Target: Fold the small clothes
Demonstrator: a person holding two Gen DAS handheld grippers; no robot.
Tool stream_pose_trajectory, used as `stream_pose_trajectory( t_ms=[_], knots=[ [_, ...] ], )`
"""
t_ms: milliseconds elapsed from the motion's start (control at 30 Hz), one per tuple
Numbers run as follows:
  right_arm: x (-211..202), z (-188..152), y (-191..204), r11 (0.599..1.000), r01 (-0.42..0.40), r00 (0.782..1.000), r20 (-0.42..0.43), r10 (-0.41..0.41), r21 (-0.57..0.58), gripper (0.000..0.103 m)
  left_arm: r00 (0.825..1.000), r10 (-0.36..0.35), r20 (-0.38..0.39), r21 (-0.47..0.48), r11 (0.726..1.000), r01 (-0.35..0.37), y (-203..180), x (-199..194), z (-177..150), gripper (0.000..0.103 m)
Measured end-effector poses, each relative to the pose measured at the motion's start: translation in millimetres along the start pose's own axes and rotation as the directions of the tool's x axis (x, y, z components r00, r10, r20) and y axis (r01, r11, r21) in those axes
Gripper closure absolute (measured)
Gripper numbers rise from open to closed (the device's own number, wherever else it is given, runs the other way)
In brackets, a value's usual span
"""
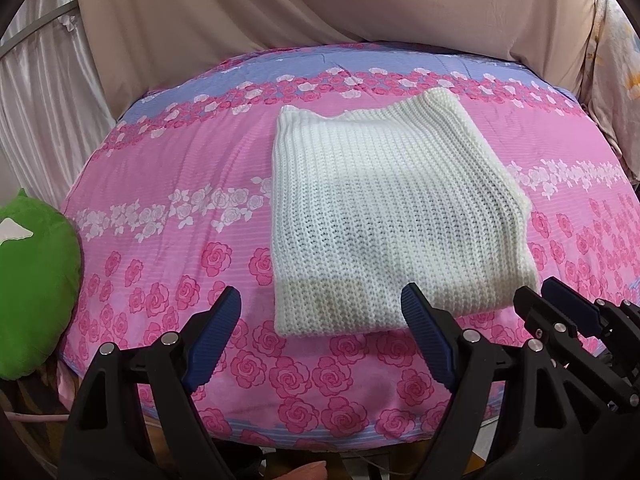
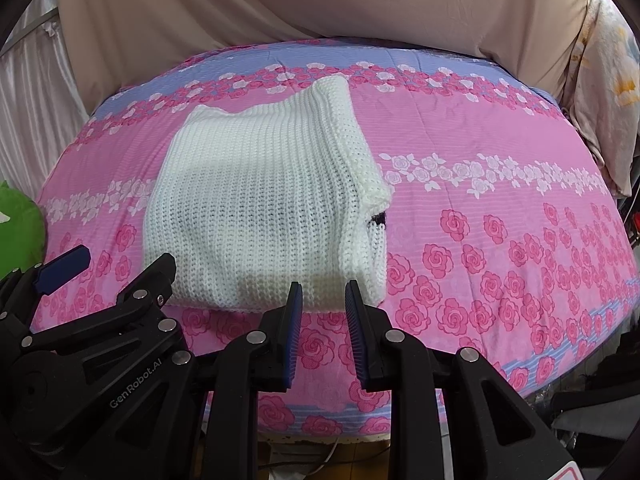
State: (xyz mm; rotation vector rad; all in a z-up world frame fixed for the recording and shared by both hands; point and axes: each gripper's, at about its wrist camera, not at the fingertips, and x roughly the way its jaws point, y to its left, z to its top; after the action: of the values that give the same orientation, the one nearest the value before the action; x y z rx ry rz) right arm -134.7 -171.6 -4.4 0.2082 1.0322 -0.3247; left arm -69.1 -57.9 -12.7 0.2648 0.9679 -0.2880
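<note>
Lying folded on the bedspread [image 1: 160, 240], white knit garment [image 1: 384, 216] just beyond both empty tongs, left tongs [image 1: 322, 320] spread wide, right tongs [image 2: 322, 312] parted narrowly

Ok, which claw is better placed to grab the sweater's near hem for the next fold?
Probably left: the left claw is wide open with the white sweater hem corner between its fingers. The right claw is narrower, just short of the hem.

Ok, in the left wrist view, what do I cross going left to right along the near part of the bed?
Green plush cushion → left gripper, open → near edge of the folded white knit sweater → right gripper at the right edge, all over the pink rose bedsheet.
</note>
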Motion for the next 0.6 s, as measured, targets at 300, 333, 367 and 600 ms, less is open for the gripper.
stream_pose_trajectory(
  t_ms=[300,333,367,600],
  knots=[
    [0.1,-0.4,0.7,1.0,0.002,1.0,-0.002,-0.002,0.003,0.079,1.0,-0.003,-0.007,0.002,1.0,0.003,0.4,0.2,-1.7,0.025],
    [0.1,-0.1,0.7,1.0,0.001,1.0,-0.002,-0.001,0.003,0.079,1.0,-0.003,-0.008,0.003,1.0,0.003,0.2,0.4,-1.9,0.025],
    [0.3,0.1,0.6,1.0,0.002,1.0,-0.003,-0.002,0.003,0.079,1.0,0.001,-0.009,0.004,1.0,-0.001,-0.1,0.7,-1.7,0.025],
    [0.8,-2.8,0.9,1.0,0.0,1.0,-0.007,0.0,0.008,0.079,1.0,0.005,-0.015,0.012,1.0,-0.005,-0.7,2.0,-1.7,0.025]
  ],
)
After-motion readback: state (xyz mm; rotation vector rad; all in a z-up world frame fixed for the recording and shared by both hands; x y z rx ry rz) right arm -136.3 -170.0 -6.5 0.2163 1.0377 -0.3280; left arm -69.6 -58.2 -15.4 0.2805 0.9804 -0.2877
